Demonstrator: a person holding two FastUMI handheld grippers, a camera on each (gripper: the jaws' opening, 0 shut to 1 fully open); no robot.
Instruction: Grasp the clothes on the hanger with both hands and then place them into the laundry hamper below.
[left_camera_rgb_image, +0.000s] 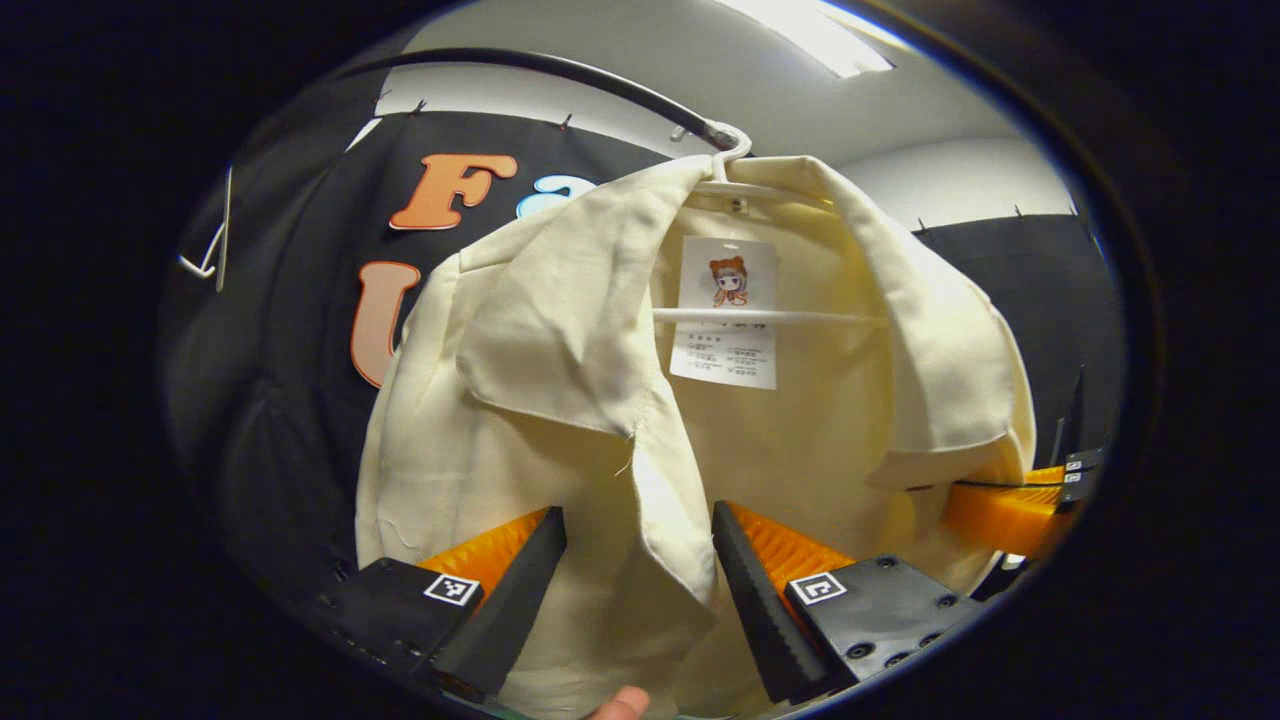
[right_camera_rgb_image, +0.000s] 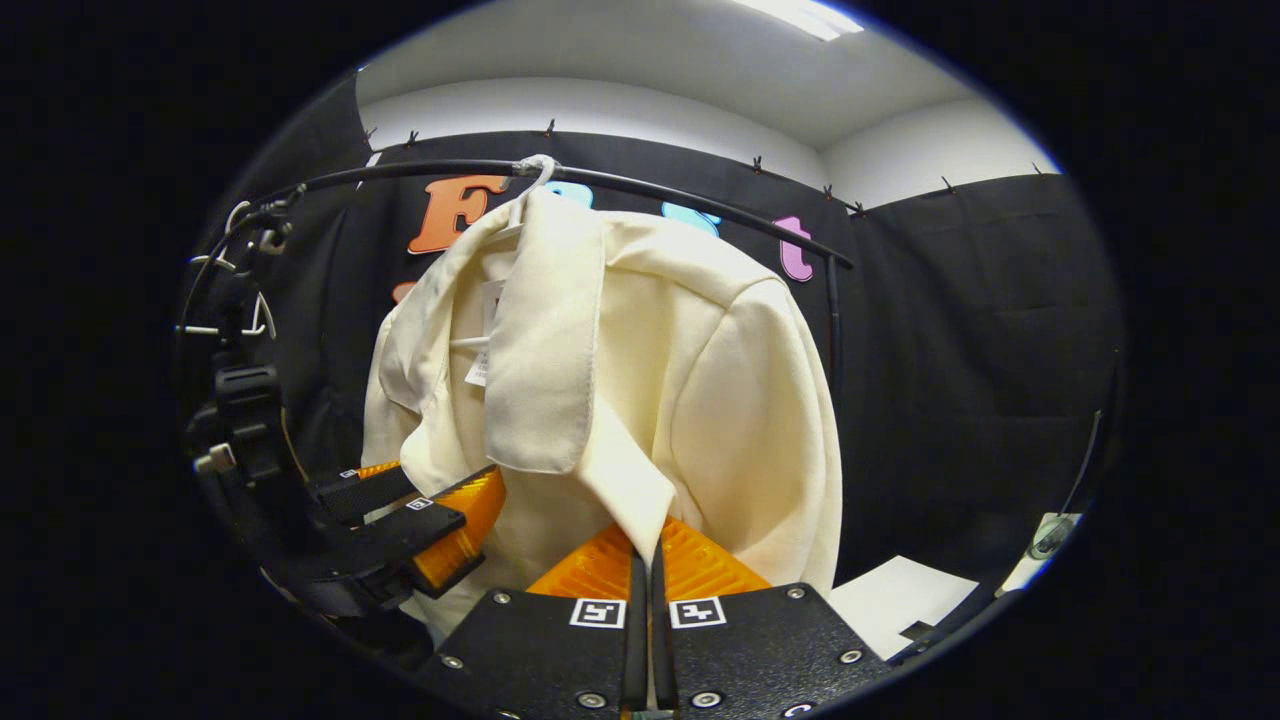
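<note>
I see the cream shirt (left_camera_rgb_image: 560, 400) hanging on a white hanger (left_camera_rgb_image: 735, 150) from the black rail (right_camera_rgb_image: 680, 195), filling the centre of the left gripper view and the middle left of the right gripper view. My left tongs (left_camera_rgb_image: 638, 560) stand open at the bottom of the frame, with the shirt's front edge hanging between the fingers but not pinched. My right tongs (right_camera_rgb_image: 647, 570) are closed on the lower edge of the other front panel, the cloth squeezed between both fingers. The fabric looks light, soft and limp, so I judge it will sag and slide; I would take a thick fold of the front panel, near the collar.
</note>
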